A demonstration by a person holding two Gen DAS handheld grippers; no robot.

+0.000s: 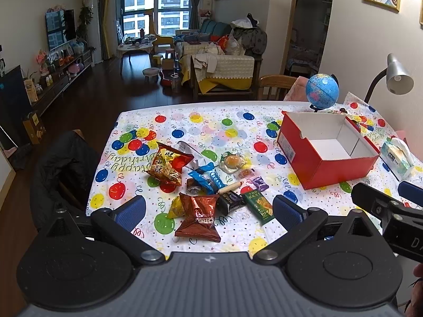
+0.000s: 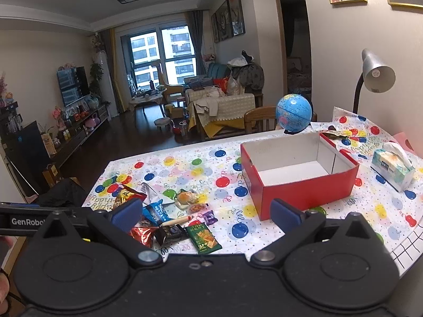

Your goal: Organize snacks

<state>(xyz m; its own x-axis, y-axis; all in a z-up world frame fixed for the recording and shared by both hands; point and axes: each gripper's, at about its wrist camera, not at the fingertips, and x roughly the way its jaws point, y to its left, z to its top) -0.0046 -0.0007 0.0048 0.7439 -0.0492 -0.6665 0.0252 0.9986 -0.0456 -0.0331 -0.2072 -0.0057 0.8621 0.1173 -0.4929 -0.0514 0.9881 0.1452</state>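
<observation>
Table (image 1: 238, 111) under a balloon-print birthday cloth fills my view from both wrists; living room lies beyond it.

Red box (image 1: 327, 169), white inside, sits on the right half of the table, top open, nothing visible in it from either camera. In the right wrist view the same box (image 2: 304, 190) is just past my right fingertip.

Blue globe (image 1: 322, 89) stands behind the box at the far edge. Desk lamp (image 1: 399, 75) arches over the far right corner. Tissue pack (image 1: 396, 155) lies right of the box, near but apart.

Snacks are heaped on the cloth left of the box, well apart from it:
- red-and-yellow chip bag (image 1: 169, 166), farthest left
- brown Oreo bag (image 1: 198, 218), nearest me, partly over a yellow packet (image 1: 176, 207)
- blue packet (image 1: 207, 178), centre of heap
- green cracker packet (image 1: 260, 206), right edge of heap
- dark packet (image 1: 230, 200), touching the Oreo bag
- clear-wrapped yellow cake (image 1: 232, 161)
- thin sausage stick (image 1: 229, 187), lying across the dark packet's top
- small purple candy (image 1: 258, 183)

Left gripper (image 1: 208, 211) hangs over the near side of the heap, tongs spread wide, holding nothing. Right gripper (image 2: 206, 215) likewise spread wide and empty, between heap and box.
</observation>
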